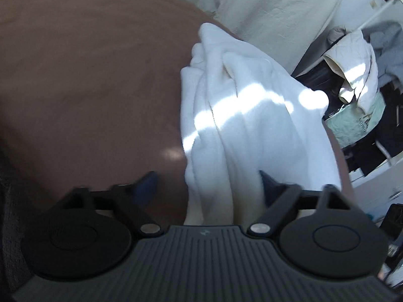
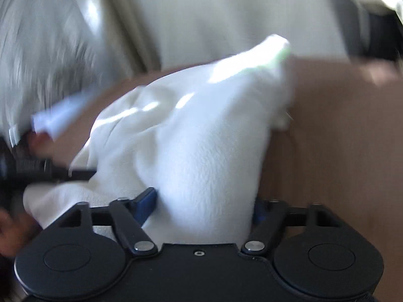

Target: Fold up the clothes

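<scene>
A: What's closest to the left gripper (image 1: 205, 183)?
B: Its fingers stand wide apart, with a fold of the white garment (image 1: 241, 115) lying between them; neither pad presses it.
A: And the right gripper (image 2: 205, 201)?
B: Spread wide too, a thick bunch of the same garment filling the gap. Whether the pads pinch it, I cannot tell.
A: Further out?
B: The garment lies heaped on the brown bedcover (image 1: 88, 75), with pale bedding (image 1: 272, 5) beyond.

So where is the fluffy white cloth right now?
The white cloth lies bunched on the brown bed cover, right of centre in the left view, between both open tongs.
</scene>
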### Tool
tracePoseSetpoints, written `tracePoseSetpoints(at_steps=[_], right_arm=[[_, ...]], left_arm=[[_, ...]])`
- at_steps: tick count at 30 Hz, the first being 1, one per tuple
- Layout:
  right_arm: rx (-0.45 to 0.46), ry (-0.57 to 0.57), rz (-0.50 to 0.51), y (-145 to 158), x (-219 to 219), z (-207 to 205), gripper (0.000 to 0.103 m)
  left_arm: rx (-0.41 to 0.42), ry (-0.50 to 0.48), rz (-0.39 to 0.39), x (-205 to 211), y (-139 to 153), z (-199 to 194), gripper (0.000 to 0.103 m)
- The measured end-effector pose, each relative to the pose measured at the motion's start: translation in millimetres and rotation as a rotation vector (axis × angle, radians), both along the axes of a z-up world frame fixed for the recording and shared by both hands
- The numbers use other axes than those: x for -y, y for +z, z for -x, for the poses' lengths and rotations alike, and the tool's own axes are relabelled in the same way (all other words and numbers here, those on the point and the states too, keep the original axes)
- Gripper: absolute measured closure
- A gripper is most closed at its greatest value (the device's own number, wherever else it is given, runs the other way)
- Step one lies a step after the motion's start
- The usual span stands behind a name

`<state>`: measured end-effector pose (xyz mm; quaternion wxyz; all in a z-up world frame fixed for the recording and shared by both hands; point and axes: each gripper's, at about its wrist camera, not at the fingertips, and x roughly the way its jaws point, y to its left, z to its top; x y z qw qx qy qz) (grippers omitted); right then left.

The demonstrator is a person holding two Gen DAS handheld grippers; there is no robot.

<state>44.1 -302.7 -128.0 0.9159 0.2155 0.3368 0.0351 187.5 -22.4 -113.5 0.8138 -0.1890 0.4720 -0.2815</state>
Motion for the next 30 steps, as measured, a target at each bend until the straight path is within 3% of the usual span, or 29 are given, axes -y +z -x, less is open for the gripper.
tracePoseSetpoints(at_steps=[2, 5, 6, 7, 8, 9, 10, 12, 13, 16, 19, 24, 30], right_arm=[[-0.015, -0.023, -0.162, -13, 21, 9, 0.017], [-0.053, 0.019, -0.39, -36, 35, 14, 0.016], [-0.063, 0.033, -0.457, -44, 36, 14, 0.015], [-0.058, 0.031, -0.508, -50, 33, 13, 0.013], [-0.05, 0.033, -0.523, -53, 33, 12, 0.012], [-0.045, 0.038, -0.526, -55, 32, 10, 0.012], [-0.049, 0.057, -0.485, -53, 26, 5, 0.011], [-0.049, 0.093, -0.394, -44, 13, -5, 0.015], [-0.047, 0.1, -0.34, -37, 6, -9, 0.029], [-0.033, 0.118, -0.159, -1, -20, -11, 0.042], [0.015, 0.176, -0.049, 50, -43, -15, 0.046], [0.062, 0.259, -0.024, 147, -51, -40, 0.046], [0.169, 0.373, 0.059, 215, -78, -67, 0.046]], left_arm=[[-0.059, 0.005, 0.028, -7, -6, -3, 0.008], [-0.2, 0.035, 0.208, -14, -33, -10, 0.007], [-0.211, 0.02, 0.246, -4, -41, -10, 0.008], [-0.196, -0.001, 0.255, 1, -43, -8, 0.012], [-0.173, -0.017, 0.262, 7, -41, -7, 0.034], [-0.158, -0.032, 0.294, 13, -39, -5, 0.045], [-0.137, -0.043, 0.313, 17, -36, -3, 0.052], [-0.052, -0.046, 0.23, 22, -25, 4, 0.057], [-0.004, -0.053, 0.163, 28, -18, 6, 0.062], [0.014, -0.042, 0.084, 31, 5, 5, 0.067], [0.078, -0.034, 0.097, 21, 44, 4, 0.068], [0.147, 0.026, 0.286, -14, 101, 13, 0.068], [0.287, 0.095, 0.276, -54, 179, -5, 0.068]])
